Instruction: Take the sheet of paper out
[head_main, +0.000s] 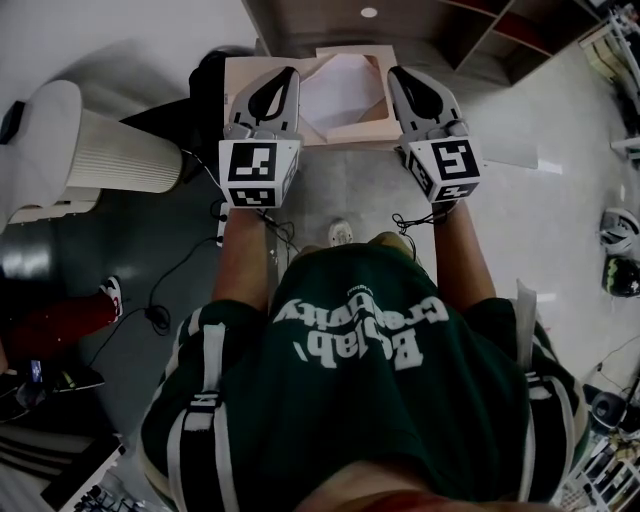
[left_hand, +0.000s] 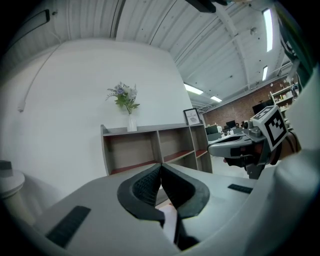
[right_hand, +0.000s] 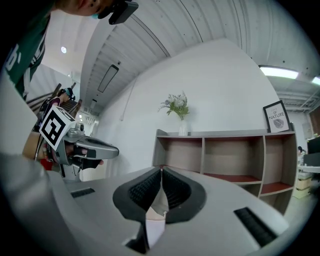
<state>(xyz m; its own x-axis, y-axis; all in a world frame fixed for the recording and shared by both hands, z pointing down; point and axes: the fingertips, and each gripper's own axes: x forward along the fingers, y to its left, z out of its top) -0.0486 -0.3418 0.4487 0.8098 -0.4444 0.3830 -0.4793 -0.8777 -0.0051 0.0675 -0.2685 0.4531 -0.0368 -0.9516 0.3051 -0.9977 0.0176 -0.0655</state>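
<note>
A tan paper envelope (head_main: 252, 74) hangs in the air in front of me, opened wide, with a white sheet of paper (head_main: 340, 90) lying in its mouth. My left gripper (head_main: 288, 72) is shut on the envelope's left side. In the left gripper view its pads (left_hand: 150, 187) meet, and a pale sliver of envelope (left_hand: 170, 220) shows below them. My right gripper (head_main: 396, 72) is shut on the envelope's right side. In the right gripper view a white and tan edge (right_hand: 158, 204) is pinched between its pads (right_hand: 175, 192).
A wooden shelf unit (right_hand: 225, 155) stands ahead against a white wall, with a vase of flowers (left_hand: 126, 107) and a framed picture (right_hand: 276, 117) on top. A white ribbed cylinder (head_main: 100, 150) stands to the left. Cables (head_main: 165, 300) lie on the floor and helmets (head_main: 620, 250) to the right.
</note>
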